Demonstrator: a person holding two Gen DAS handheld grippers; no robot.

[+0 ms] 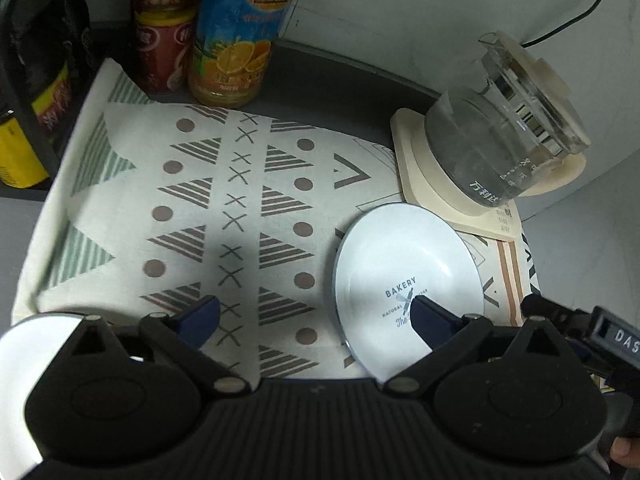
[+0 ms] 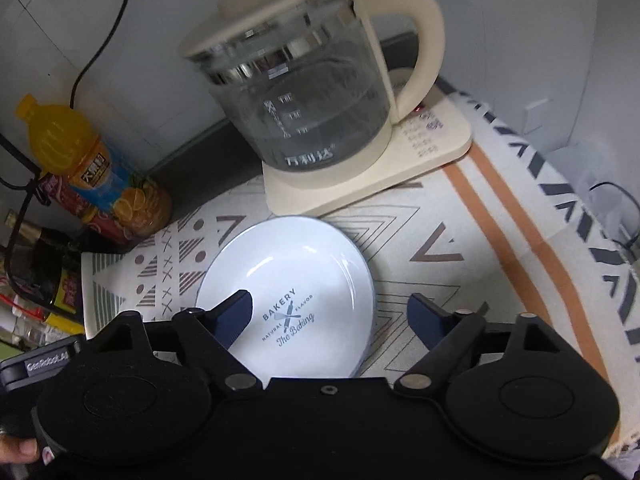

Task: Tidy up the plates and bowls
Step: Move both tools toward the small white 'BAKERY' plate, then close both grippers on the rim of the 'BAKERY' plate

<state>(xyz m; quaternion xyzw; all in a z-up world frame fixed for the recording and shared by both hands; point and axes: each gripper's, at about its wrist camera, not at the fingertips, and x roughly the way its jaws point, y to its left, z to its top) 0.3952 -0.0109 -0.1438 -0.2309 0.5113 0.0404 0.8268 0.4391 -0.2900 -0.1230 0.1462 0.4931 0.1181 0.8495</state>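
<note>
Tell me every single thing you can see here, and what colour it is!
plate: one, white with BAKERY print, on the cloth in front of the kettle
second white dish: one, mostly hidden, lower left of the left view
kettle: one, clear glass with cream handle, on its cream base
juice bottle: one, orange, back left
red bottle: one, beside the juice
cloth: one, cream with patterns, covering the table
left tongs: black and blue, open, empty
right tongs: black and blue, open, over the plate
</note>
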